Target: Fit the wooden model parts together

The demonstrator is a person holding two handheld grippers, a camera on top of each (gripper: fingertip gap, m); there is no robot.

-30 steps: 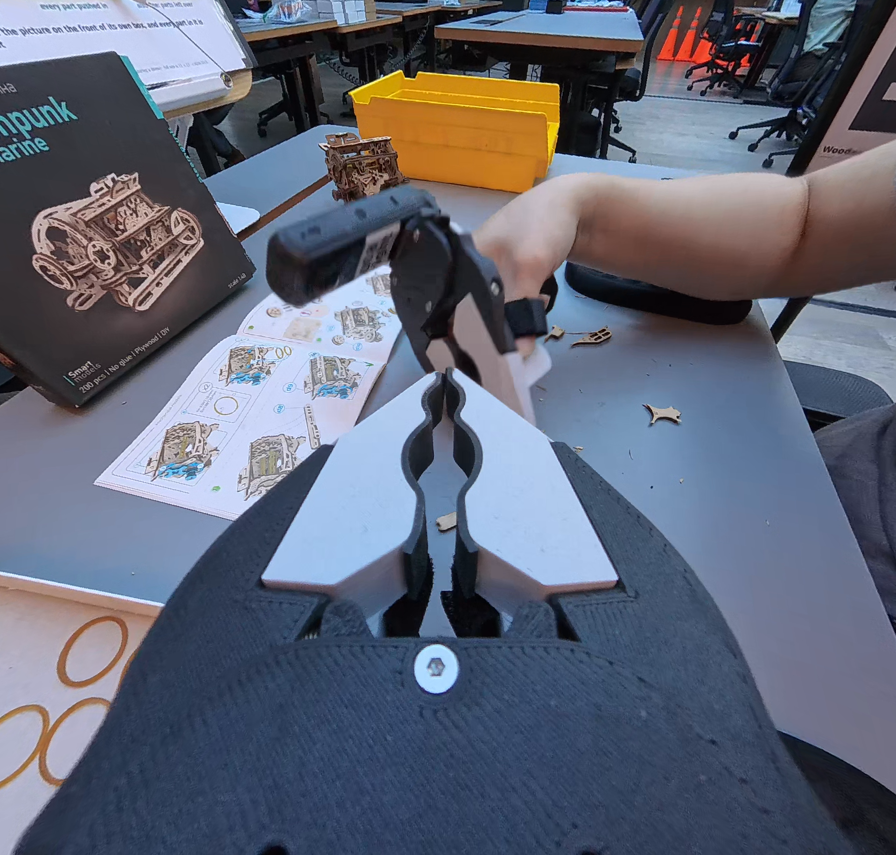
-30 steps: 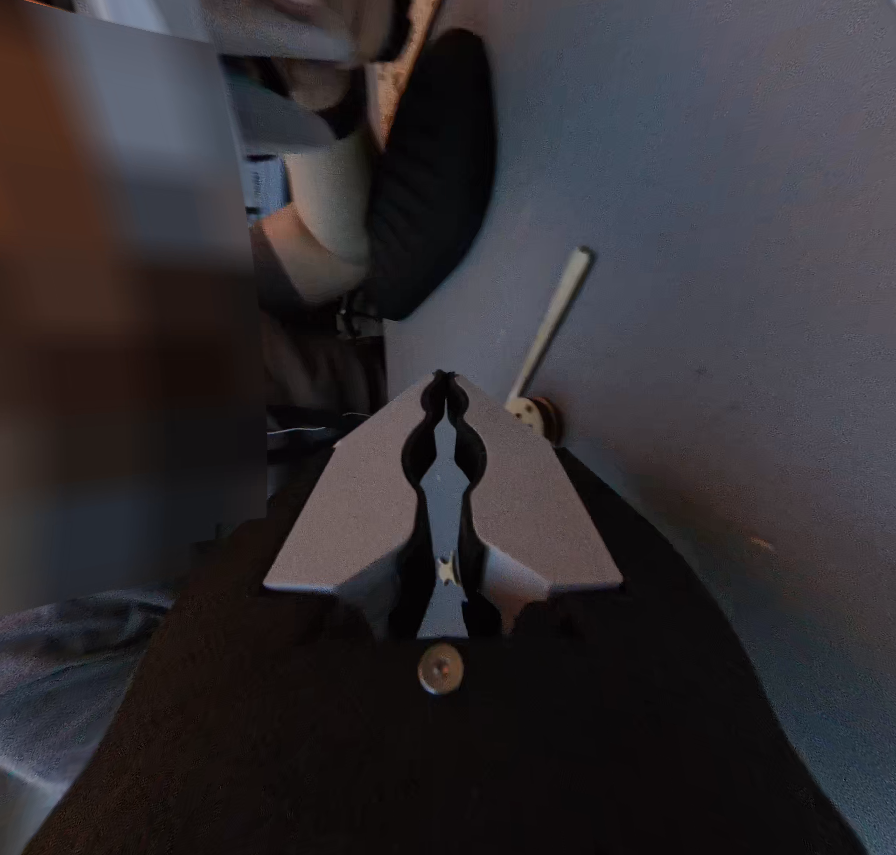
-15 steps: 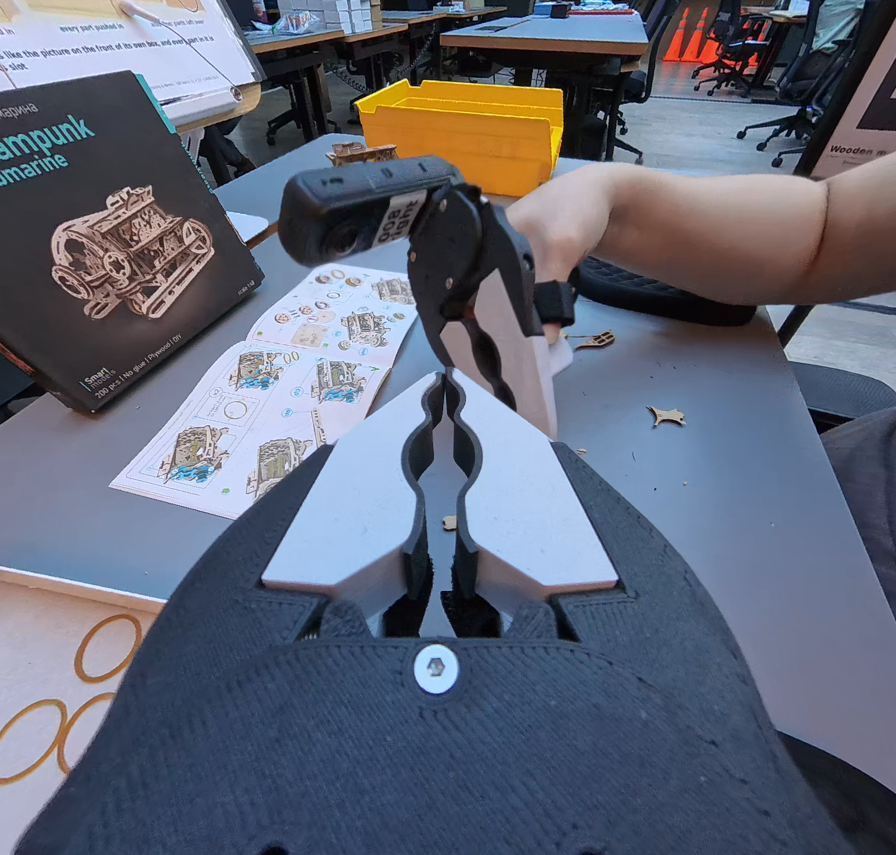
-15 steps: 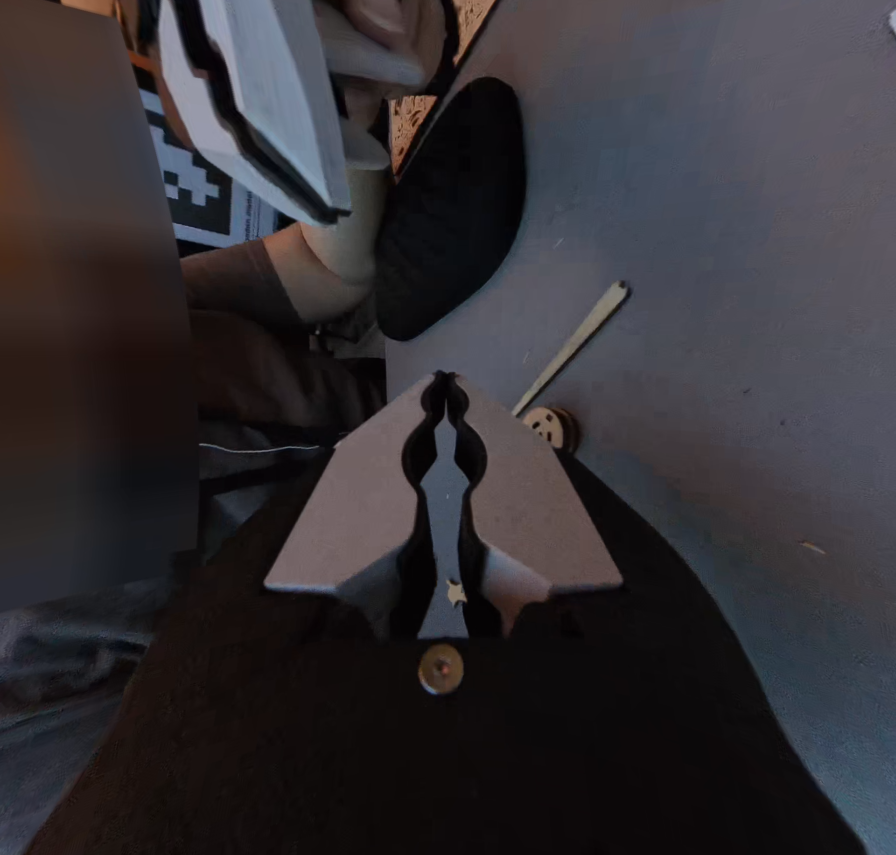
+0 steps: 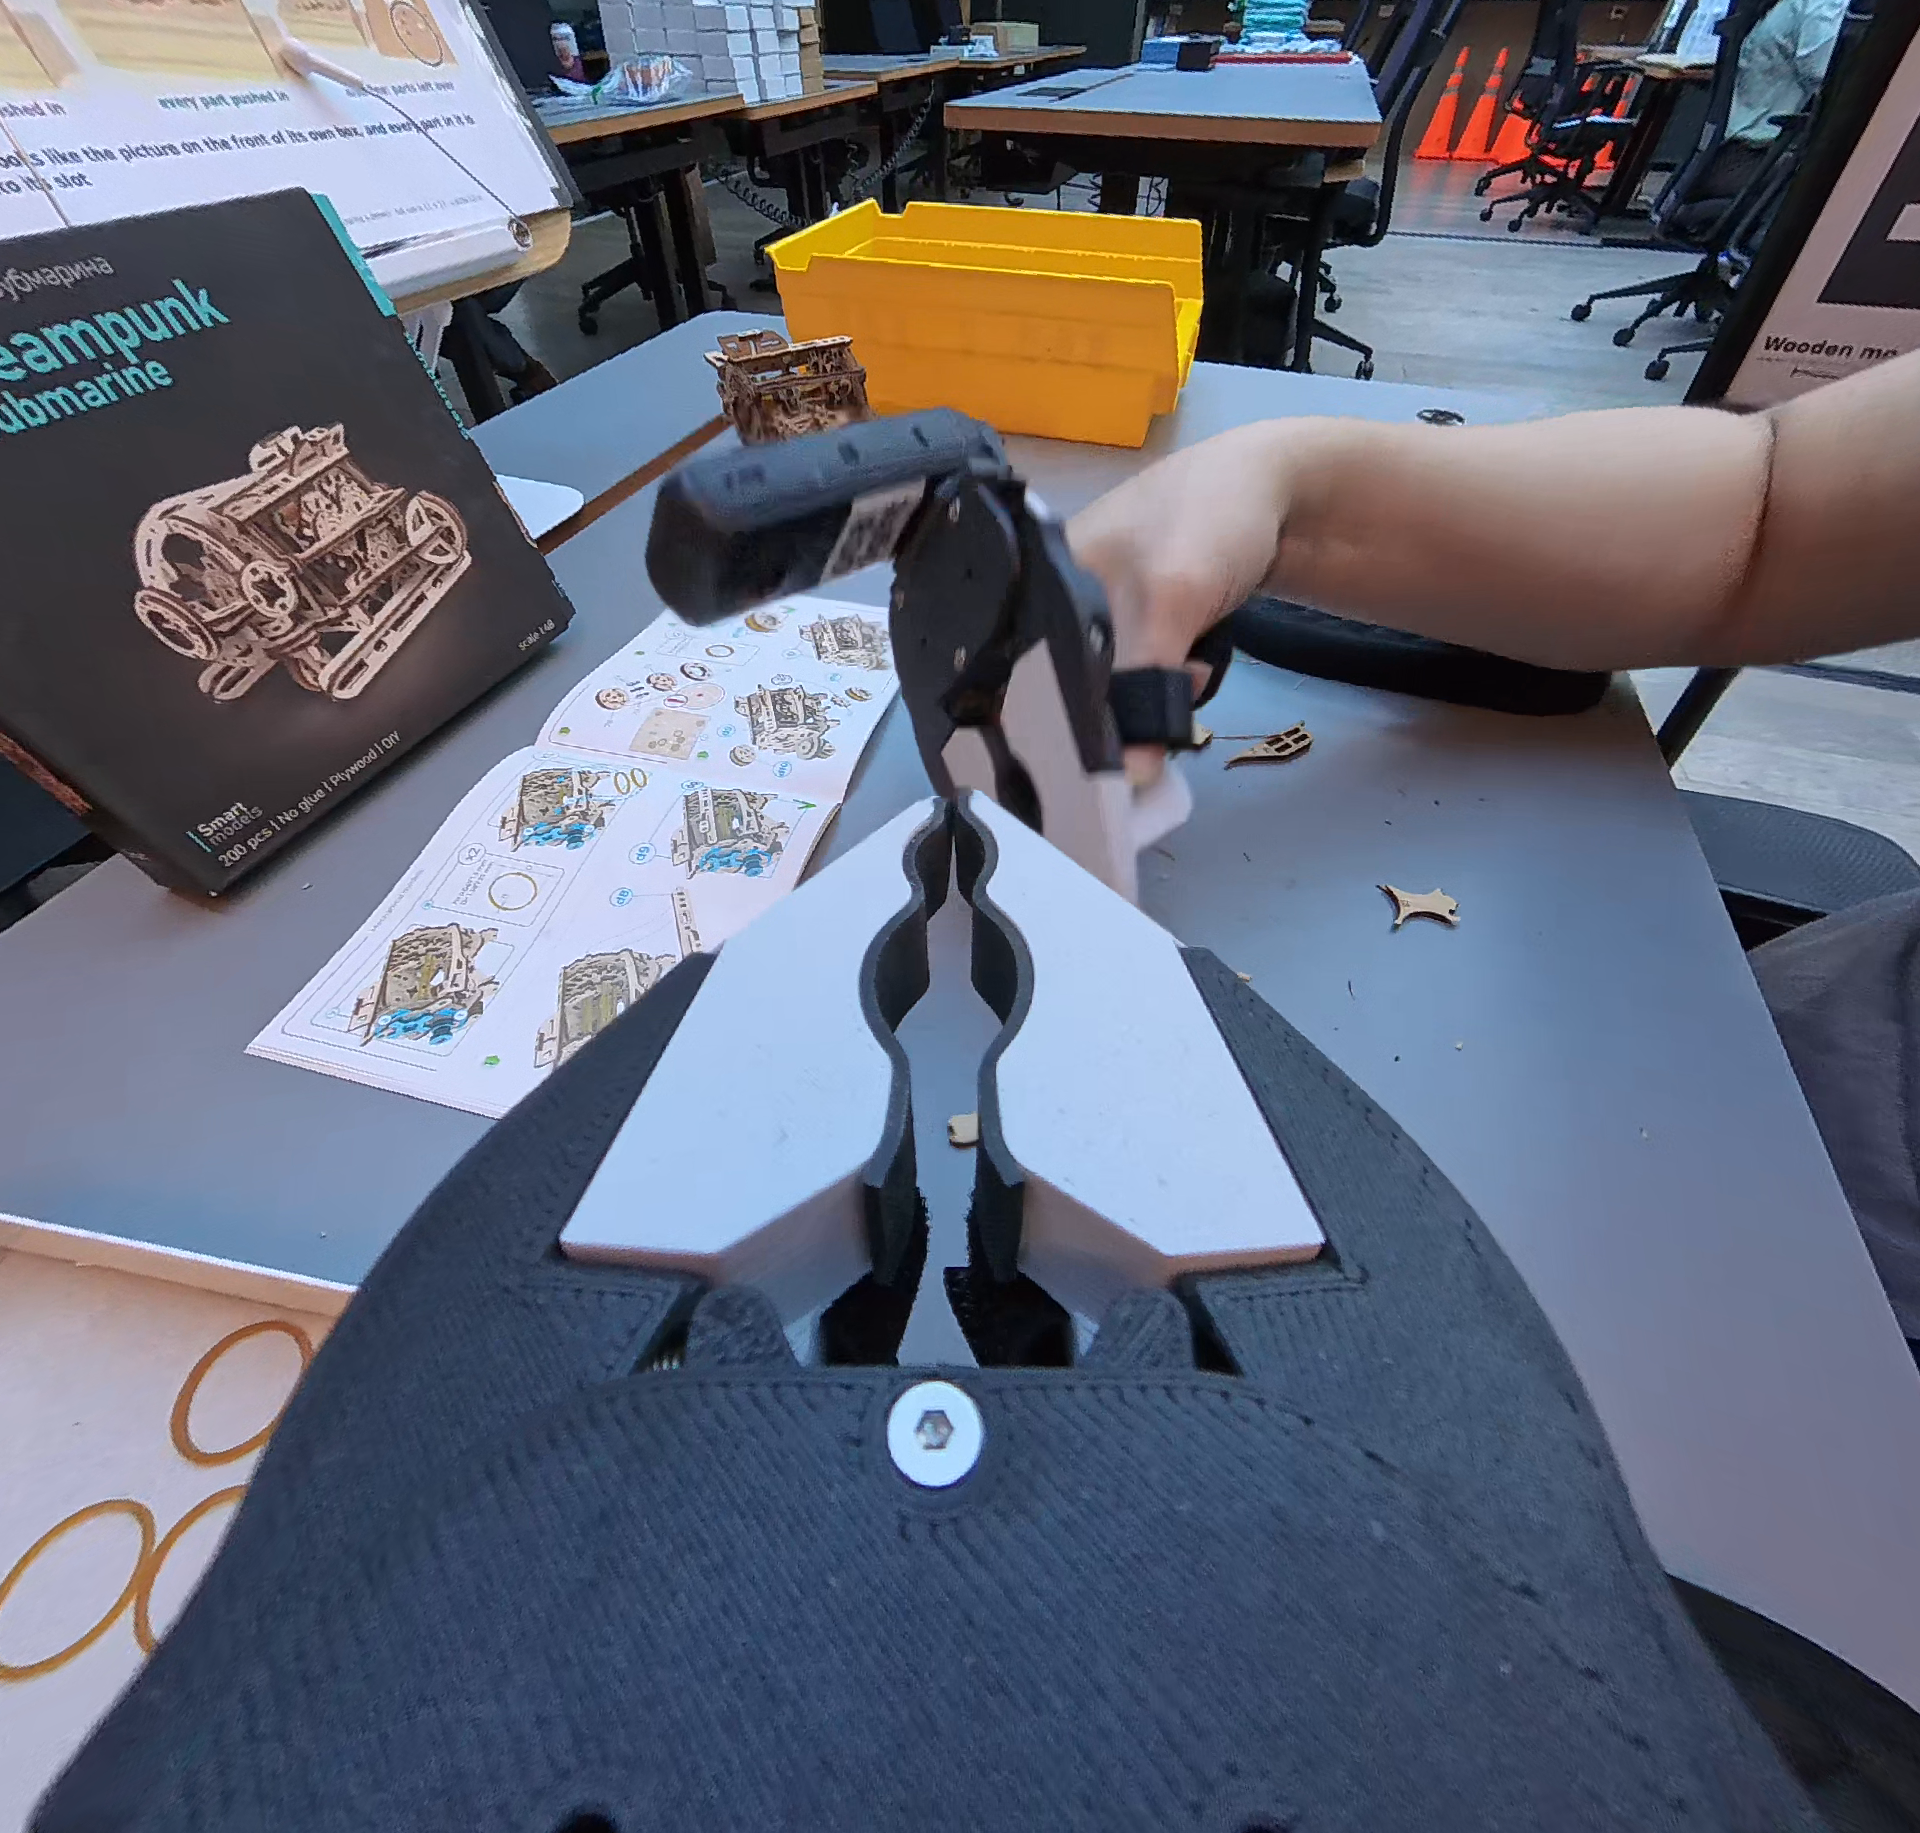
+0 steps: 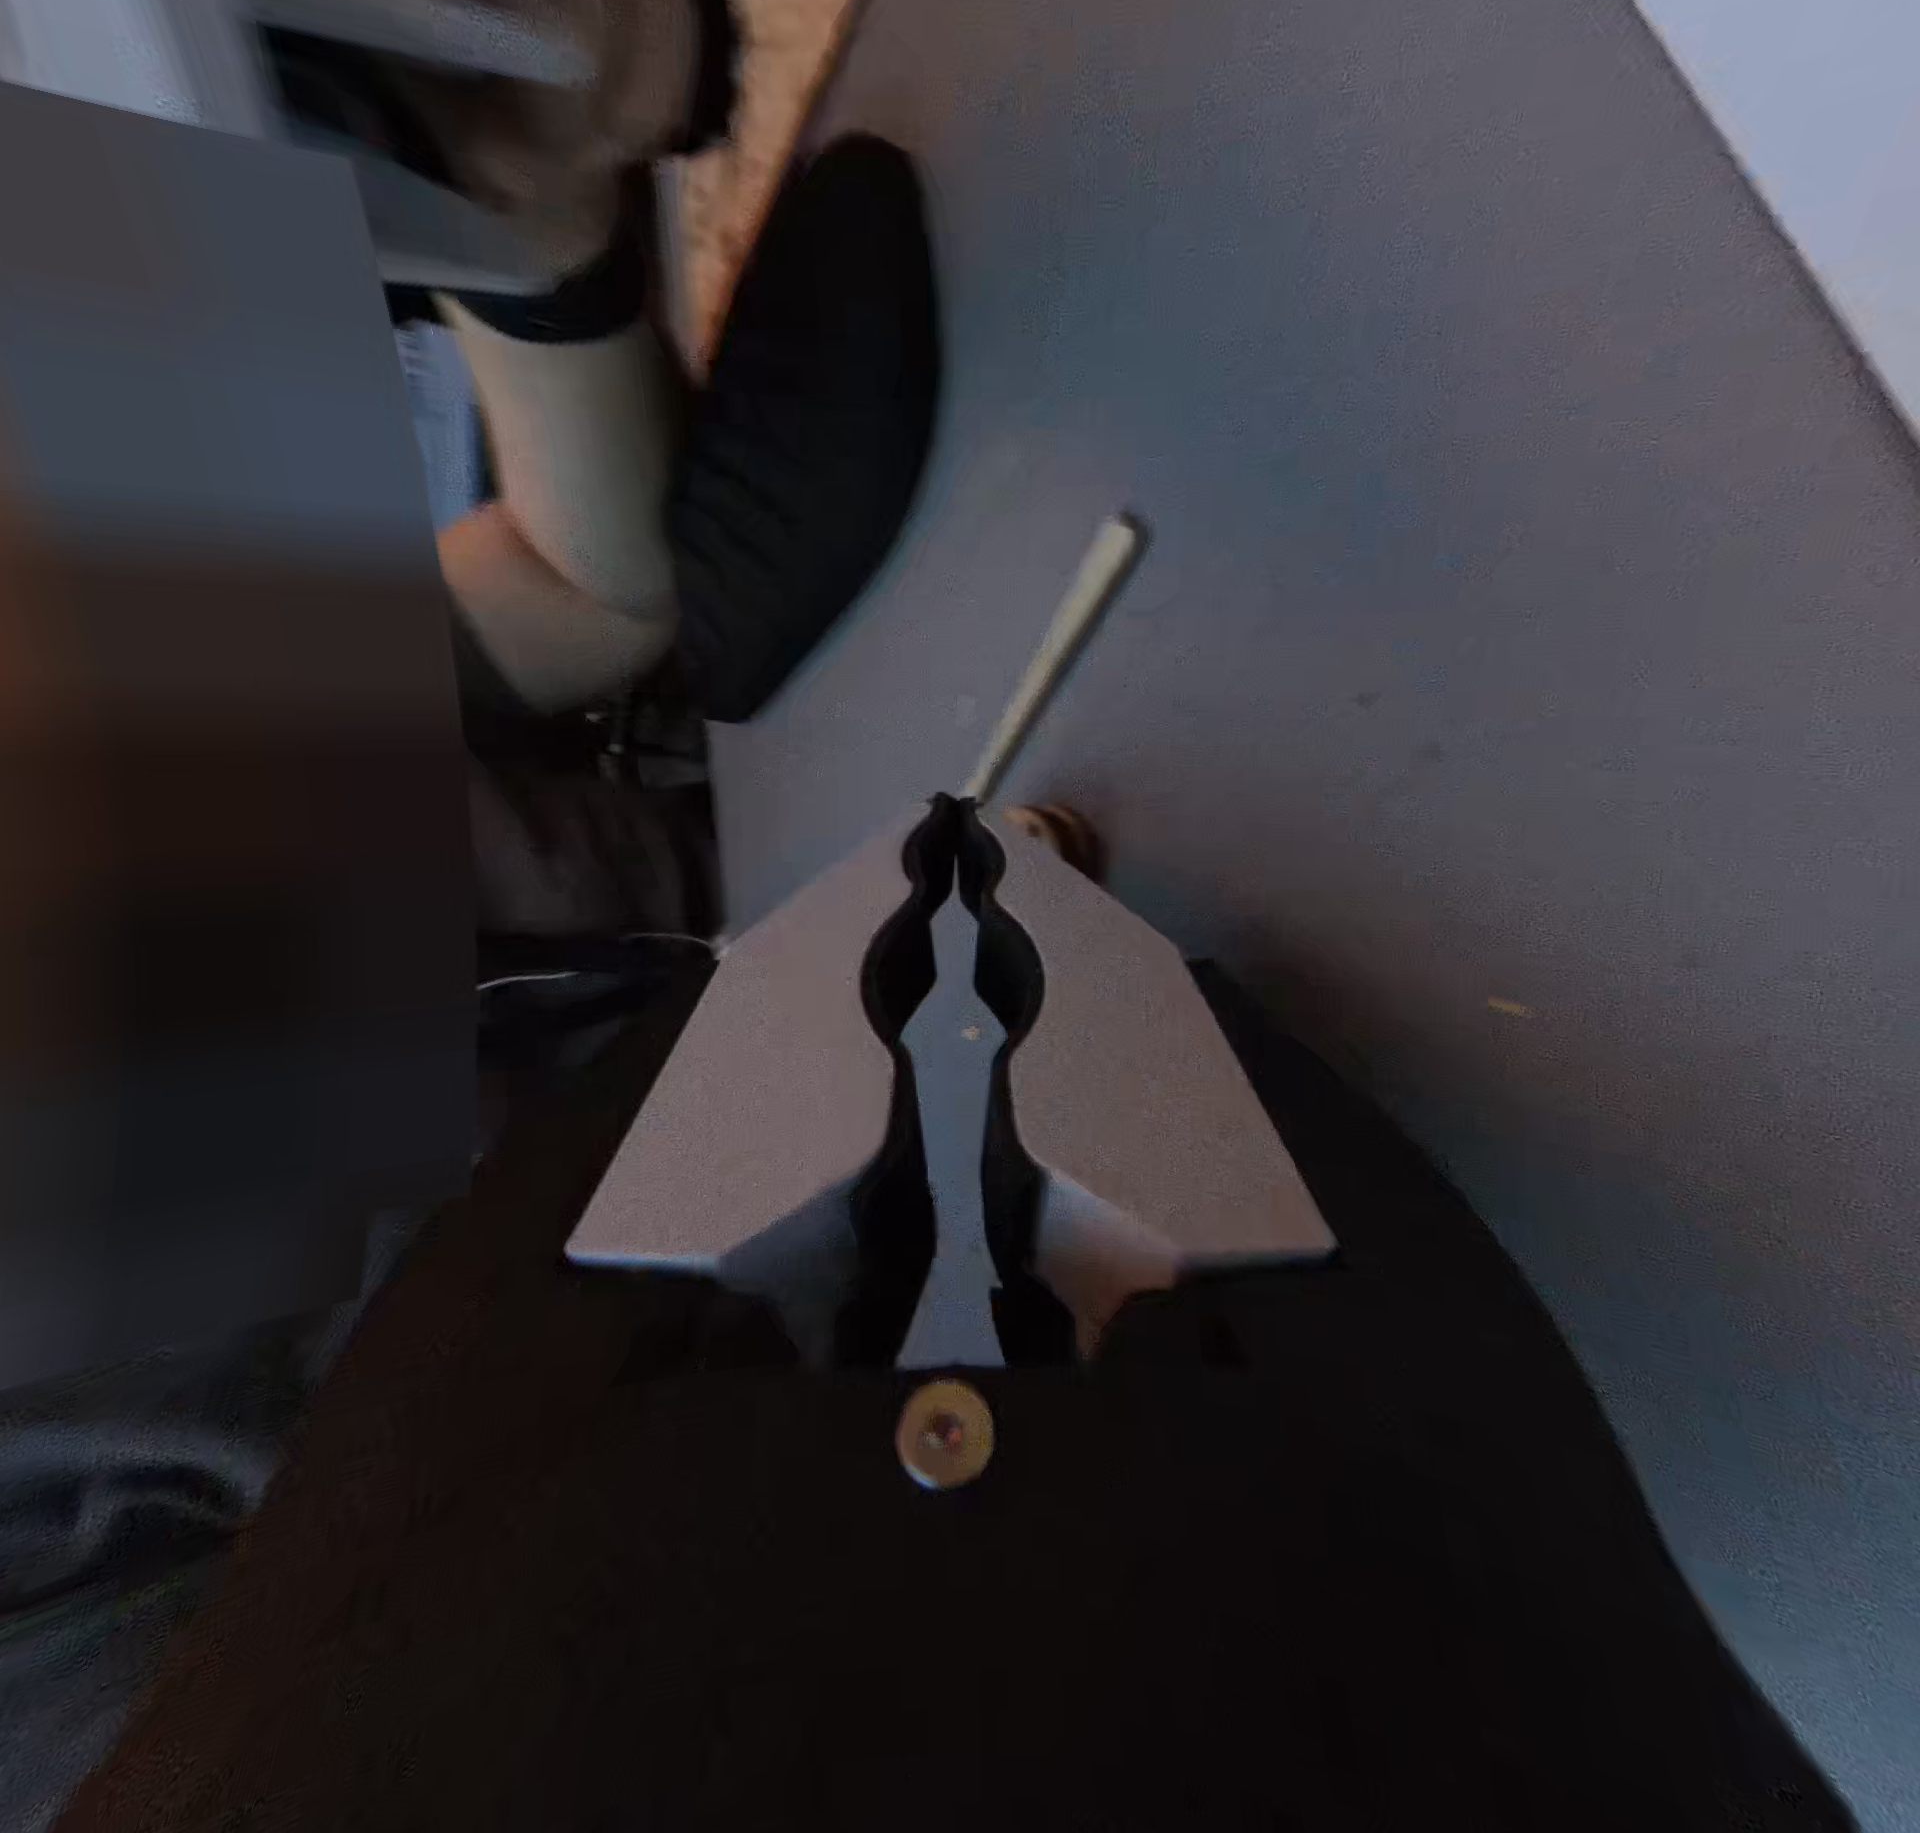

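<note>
In the left wrist view my left gripper (image 5: 954,809) is shut and empty above the grey table (image 5: 1455,1108). Just beyond it a hand holds my right gripper (image 5: 997,744), pointed down at the table; its fingertips are hidden behind my left fingers. In the blurred right wrist view my right gripper (image 6: 956,813) is shut, with its tips right at the near end of a thin wooden stick (image 6: 1060,640) lying on the table. A small round wooden part (image 6: 1060,829) lies beside the tips. A partly built wooden model (image 5: 790,393) stands at the back.
A yellow bin (image 5: 997,318) stands behind the model. The black kit box (image 5: 239,536) leans at left, with an open instruction booklet (image 5: 623,848) in front of it. Wooden scraps (image 5: 1418,905) lie at right. A plywood sheet (image 5: 104,1420) is at the near left, and a black pad (image 5: 1403,656) lies under the forearm. The tips of one gripper are about 11 cm away from the tips of the other.
The right gripper has tilted and shifted slightly in front of my left gripper. In its own view the stick's near end and the round part have come up to its tips. Both stay shut.
</note>
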